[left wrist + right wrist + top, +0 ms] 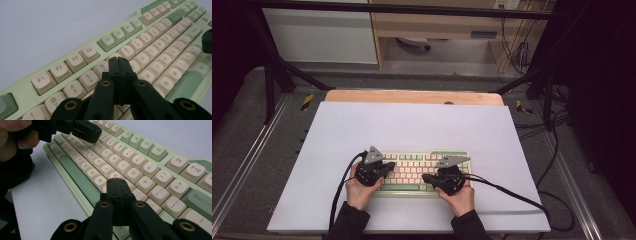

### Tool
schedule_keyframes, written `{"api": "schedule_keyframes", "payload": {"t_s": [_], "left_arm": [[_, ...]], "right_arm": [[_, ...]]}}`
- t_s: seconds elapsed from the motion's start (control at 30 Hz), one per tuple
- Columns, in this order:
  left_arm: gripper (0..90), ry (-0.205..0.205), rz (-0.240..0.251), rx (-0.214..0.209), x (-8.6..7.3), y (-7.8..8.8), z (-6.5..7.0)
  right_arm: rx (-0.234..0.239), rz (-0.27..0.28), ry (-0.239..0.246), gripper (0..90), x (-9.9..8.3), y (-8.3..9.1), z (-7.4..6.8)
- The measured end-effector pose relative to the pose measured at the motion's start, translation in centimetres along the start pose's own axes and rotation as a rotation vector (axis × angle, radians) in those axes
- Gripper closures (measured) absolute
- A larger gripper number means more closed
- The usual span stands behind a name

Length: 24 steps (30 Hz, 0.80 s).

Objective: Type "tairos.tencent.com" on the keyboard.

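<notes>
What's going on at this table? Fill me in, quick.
A person sits at a white table with a hand-held gripper in each hand, both poised over a green and cream keyboard. The left hand-held gripper has its jaws pressed together, tips over the number row near the 5 and 6 keys. The right hand-held gripper is also closed, tips near the K key. Nothing is held in either. It looks like typing with the closed tips, though whether a key is pressed I cannot tell.
</notes>
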<state>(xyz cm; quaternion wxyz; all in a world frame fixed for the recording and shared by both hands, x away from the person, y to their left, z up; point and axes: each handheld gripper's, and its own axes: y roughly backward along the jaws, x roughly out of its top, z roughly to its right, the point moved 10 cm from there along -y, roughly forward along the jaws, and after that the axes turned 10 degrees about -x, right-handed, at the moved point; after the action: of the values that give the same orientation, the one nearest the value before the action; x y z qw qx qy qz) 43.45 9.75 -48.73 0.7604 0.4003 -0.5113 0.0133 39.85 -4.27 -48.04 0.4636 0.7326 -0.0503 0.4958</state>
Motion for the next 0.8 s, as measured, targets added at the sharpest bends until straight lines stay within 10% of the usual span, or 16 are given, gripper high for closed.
{"api": "schedule_keyframes", "payload": {"t_s": [0.8], "left_arm": [[90.0, -0.013, -0.025, -0.015, -0.46, -0.72, 0.5]], "right_arm": [[-0.001, 0.001, 0.005, 90.0, 0.02, 0.07, 0.05]]}}
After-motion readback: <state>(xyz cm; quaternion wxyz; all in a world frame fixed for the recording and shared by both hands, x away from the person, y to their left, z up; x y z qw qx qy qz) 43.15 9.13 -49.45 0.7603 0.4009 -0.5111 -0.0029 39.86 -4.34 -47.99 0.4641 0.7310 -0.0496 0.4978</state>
